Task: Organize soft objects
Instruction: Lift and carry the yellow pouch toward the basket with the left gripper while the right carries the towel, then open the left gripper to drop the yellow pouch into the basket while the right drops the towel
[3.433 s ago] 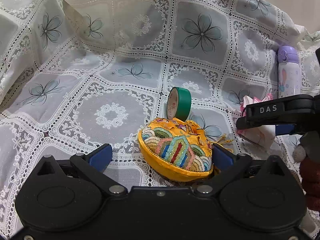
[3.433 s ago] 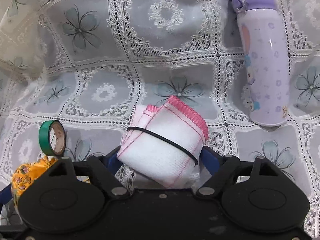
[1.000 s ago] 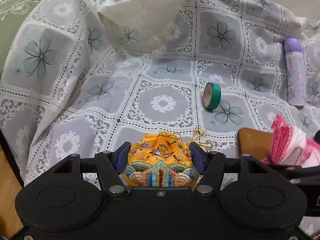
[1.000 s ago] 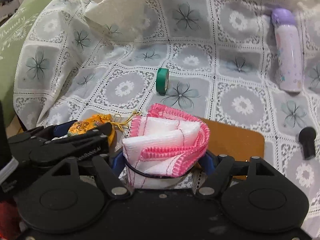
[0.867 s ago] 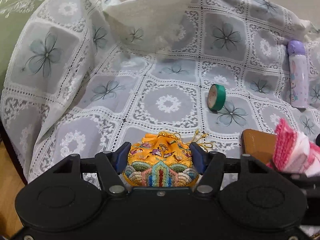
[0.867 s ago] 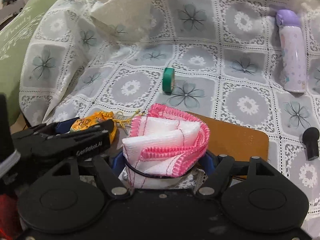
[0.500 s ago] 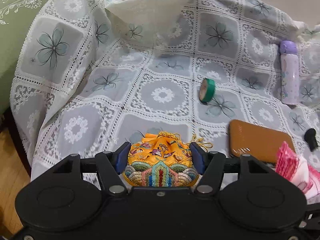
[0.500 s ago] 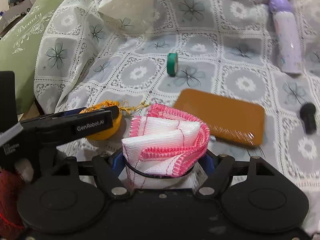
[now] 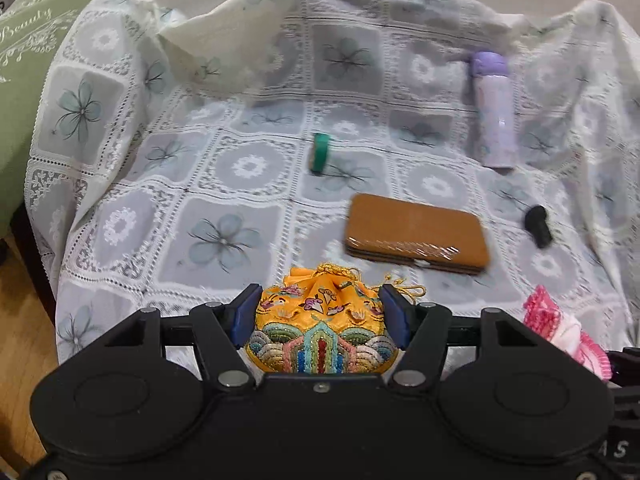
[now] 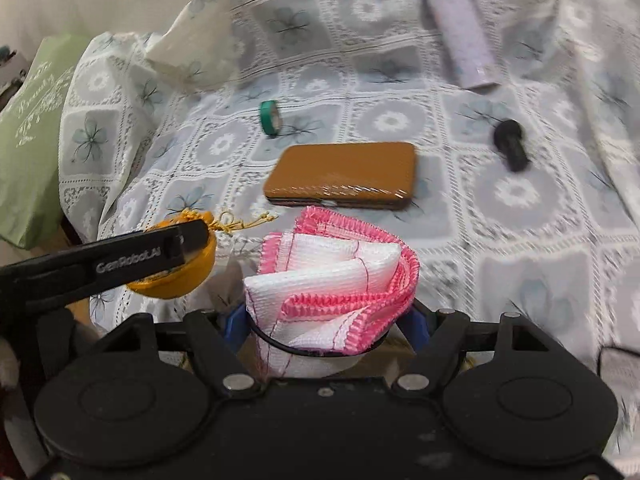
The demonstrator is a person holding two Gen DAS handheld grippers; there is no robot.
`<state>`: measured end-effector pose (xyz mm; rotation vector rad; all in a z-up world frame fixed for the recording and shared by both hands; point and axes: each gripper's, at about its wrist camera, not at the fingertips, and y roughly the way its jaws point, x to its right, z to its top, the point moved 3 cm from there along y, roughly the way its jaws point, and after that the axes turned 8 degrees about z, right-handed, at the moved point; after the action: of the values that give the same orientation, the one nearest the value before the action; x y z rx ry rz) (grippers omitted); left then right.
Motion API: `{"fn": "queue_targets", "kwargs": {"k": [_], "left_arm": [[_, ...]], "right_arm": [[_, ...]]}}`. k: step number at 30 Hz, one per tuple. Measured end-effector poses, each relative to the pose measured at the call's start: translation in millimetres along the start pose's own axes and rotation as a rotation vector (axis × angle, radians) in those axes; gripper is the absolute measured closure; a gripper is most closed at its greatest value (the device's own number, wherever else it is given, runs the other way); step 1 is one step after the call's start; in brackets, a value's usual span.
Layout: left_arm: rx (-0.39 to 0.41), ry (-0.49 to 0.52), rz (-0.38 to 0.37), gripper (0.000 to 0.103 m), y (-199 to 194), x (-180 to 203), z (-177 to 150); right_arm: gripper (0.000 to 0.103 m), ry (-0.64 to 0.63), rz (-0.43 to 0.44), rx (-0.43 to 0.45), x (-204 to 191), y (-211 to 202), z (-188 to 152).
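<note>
Left gripper (image 9: 322, 314) is clamped on the yellow embroidered pouch (image 9: 322, 334), carried clear of the lace cloth (image 9: 224, 184). Just to its right, right gripper (image 10: 326, 326) is clamped on the banded pink-edged washcloth (image 10: 332, 276), its folds lying crosswise between the jaws. Both soft items are airborne, side by side; the brown case (image 10: 342, 174) lies just ahead of the washcloth. No drop spot in view.

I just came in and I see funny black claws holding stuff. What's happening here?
A person is tidying soft things using two hand-held grippers. The left gripper has its fingers squeezed on an orange embroidered pouch, and the right gripper holds a folded pink-edged cloth. Both are lifted above the lace cloth. A brown case, green tape roll, purple bottle and a small black object lie there.
</note>
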<state>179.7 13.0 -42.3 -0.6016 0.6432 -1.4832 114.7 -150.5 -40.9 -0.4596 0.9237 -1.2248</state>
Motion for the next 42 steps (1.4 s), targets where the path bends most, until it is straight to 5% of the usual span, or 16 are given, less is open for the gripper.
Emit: {"fn": "queue_targets", "kwargs": {"k": [20, 36, 42], "left_arm": [[-0.043, 0.041, 0.000, 0.044, -63, 22, -74], [-0.053, -0.001, 0.042, 0.043, -71, 19, -92], [-0.051, -0.031, 0.082, 0.027, -70, 12, -93]], "right_arm": [[0.029, 0.118, -0.091, 0.110, 27, -88, -62], [0.028, 0.106, -0.066, 0.059, 19, -98, -91], [0.028, 0.094, -0.053, 0.040, 15, -94, -94]]}}
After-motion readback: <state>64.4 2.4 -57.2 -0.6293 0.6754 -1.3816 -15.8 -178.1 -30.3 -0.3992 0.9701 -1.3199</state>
